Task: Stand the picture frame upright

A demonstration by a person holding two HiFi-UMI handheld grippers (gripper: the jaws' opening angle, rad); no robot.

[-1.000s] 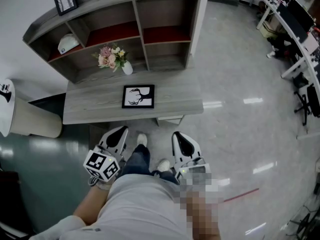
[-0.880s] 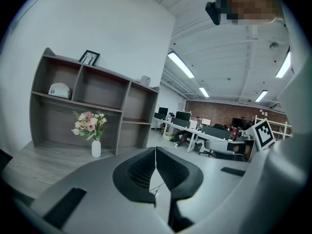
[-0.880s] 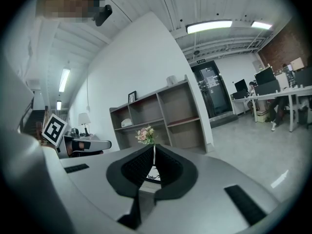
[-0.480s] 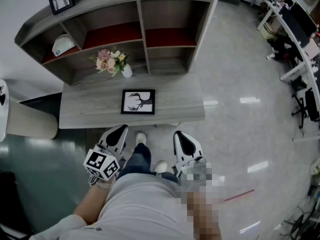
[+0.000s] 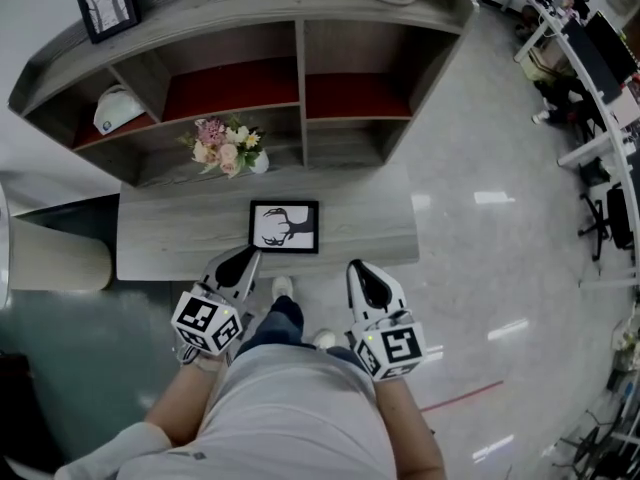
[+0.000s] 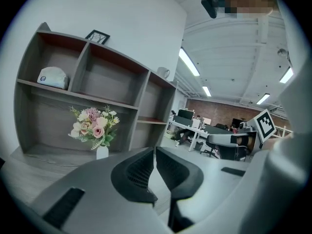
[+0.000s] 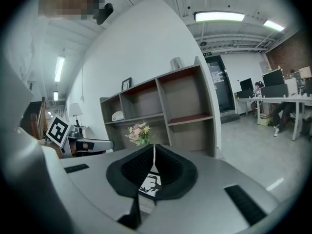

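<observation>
On the left gripper (image 6: 154, 150) the fingers are together with nothing between them. On the right gripper (image 7: 154, 147) the fingers are likewise shut and empty. In the head view the left gripper's tips lie close to the near left corner of the picture frame (image 5: 284, 226). The right gripper's tips lie off the frame's near right corner, past the edge of the table (image 5: 165, 243).

The picture frame lies flat on the grey wooden table, close to its near edge. It is black-bordered, and its black antlered-deer print on white faces up.

Beyond the frame and a little to its left stands a small white vase of pink and white flowers (image 5: 228, 148). Behind that rises a grey shelf unit (image 5: 300, 63). A white cap (image 5: 113, 108) sits in the compartment far left of the frame. A second framed picture (image 5: 104, 0) stands upright on the unit's top.
</observation>
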